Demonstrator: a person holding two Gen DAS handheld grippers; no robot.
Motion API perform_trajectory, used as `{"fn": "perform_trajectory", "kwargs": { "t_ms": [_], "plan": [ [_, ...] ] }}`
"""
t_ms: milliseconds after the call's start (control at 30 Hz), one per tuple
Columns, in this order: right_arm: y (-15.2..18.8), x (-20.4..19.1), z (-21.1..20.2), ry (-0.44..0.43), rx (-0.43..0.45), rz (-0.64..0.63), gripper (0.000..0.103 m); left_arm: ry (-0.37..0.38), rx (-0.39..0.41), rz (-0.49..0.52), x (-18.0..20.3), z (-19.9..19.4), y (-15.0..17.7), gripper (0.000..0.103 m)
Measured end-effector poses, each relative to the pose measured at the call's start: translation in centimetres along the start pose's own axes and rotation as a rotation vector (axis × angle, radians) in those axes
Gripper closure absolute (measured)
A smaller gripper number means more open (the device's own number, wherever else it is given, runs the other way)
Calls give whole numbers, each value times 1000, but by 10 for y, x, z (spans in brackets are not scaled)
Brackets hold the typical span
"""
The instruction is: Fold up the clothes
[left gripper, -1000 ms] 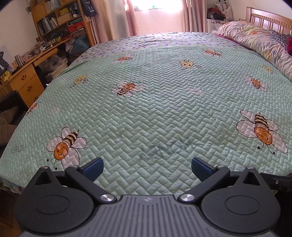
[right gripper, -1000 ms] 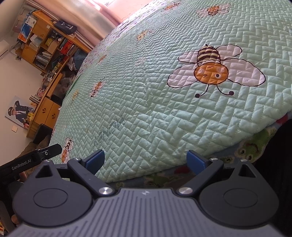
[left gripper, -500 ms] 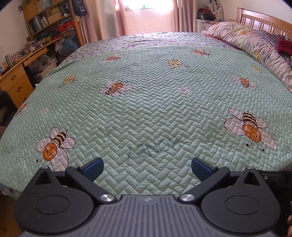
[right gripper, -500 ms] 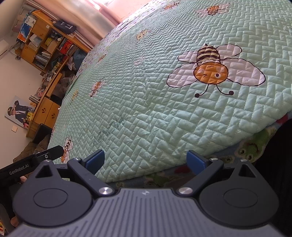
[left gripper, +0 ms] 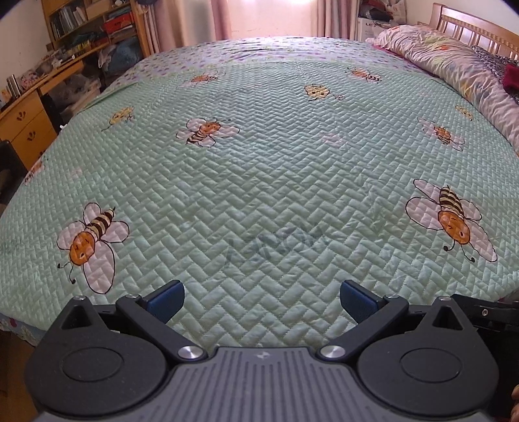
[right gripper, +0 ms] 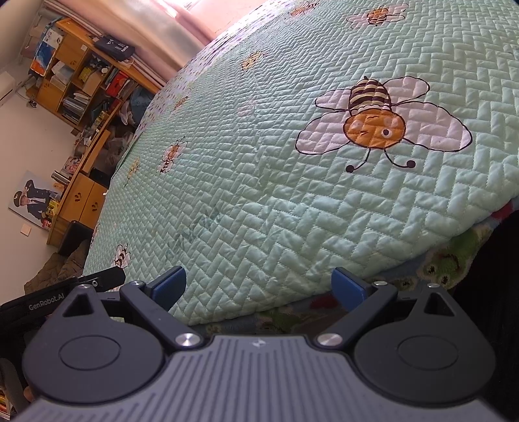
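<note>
No garment shows on the bed in either view. A pale green quilted bedspread (left gripper: 259,181) printed with bees covers the whole bed. My left gripper (left gripper: 261,300) hovers over the bedspread's near edge, open, nothing between its blue pads (left gripper: 165,298). My right gripper (right gripper: 259,285) is tilted at the bed's near corner, also open and empty. The bedspread (right gripper: 292,162) fills most of the right wrist view. The left gripper's black body (right gripper: 65,292) shows at the left edge of the right wrist view.
A rolled floral duvet (left gripper: 454,65) lies along the wooden headboard (left gripper: 476,26) at the right. A wooden desk and bookshelves (left gripper: 48,81) stand left of the bed. A patterned sheet (right gripper: 447,259) hangs below the bedspread's edge. Curtains (left gripper: 269,16) cover the far window.
The left wrist view has swung a little leftward over the bed, so the bees shifted right. The right gripper has barely moved. Both stay open.
</note>
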State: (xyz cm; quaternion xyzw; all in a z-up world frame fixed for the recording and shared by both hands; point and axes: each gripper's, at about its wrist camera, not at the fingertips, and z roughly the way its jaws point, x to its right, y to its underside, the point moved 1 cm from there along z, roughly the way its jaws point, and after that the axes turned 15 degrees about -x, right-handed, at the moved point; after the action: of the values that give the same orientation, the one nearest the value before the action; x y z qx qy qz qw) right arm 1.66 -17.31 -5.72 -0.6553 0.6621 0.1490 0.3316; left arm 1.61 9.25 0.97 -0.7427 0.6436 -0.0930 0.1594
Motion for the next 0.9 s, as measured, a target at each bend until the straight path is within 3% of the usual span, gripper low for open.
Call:
{"fn": "perform_trajectory", "kwargs": {
  "t_ms": [900],
  "plan": [
    [1,5,3,-10,-17,19,7,-32,-30,30,11,10,1,1]
  ]
}}
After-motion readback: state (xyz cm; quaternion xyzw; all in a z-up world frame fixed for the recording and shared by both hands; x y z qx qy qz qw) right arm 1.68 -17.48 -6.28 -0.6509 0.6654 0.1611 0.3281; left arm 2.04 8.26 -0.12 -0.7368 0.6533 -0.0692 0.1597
